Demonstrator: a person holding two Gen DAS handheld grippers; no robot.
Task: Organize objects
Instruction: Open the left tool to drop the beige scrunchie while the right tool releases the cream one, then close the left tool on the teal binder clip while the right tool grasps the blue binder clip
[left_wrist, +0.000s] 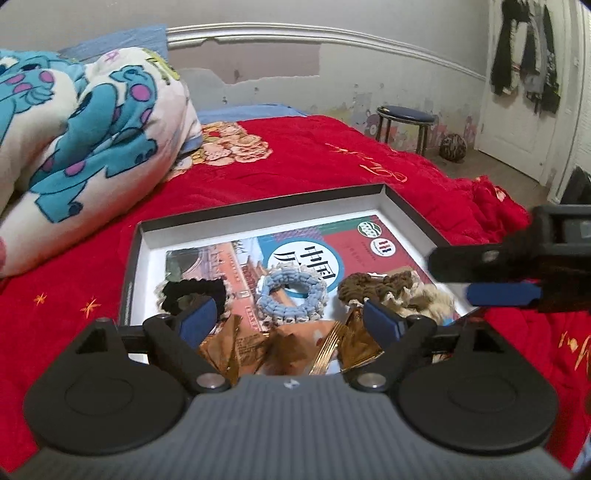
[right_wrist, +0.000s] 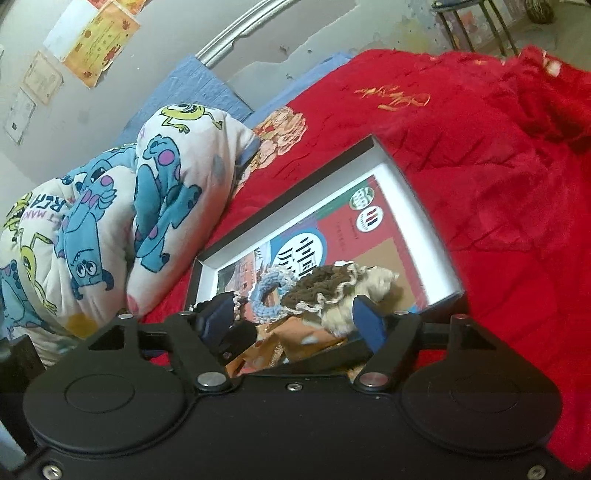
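Grippers, left (left_wrist: 288, 317) and right (right_wrist: 295, 314), hover spread over box (left_wrist: 258, 212)

This is a home bedroom. The landmark is a bed covered with a plush red blanket (left_wrist: 314, 162) embroidered in gold. At its head lies a rolled white quilt printed with blue cartoon monsters (left_wrist: 85, 122), and behind that a pale blue pillow (right_wrist: 192, 85) leans on a silver curved headboard rail (left_wrist: 258, 31). The grey wall beyond the bed has peeling paint (left_wrist: 266, 62), and paper certificates (right_wrist: 92, 40) are pinned above the quilt. Past the foot of the bed stand a round dark-seated metal stool (left_wrist: 404, 123) and a patterned ball (left_wrist: 453, 147) on the floor, near a white door hung with dark clothes (left_wrist: 524, 62).
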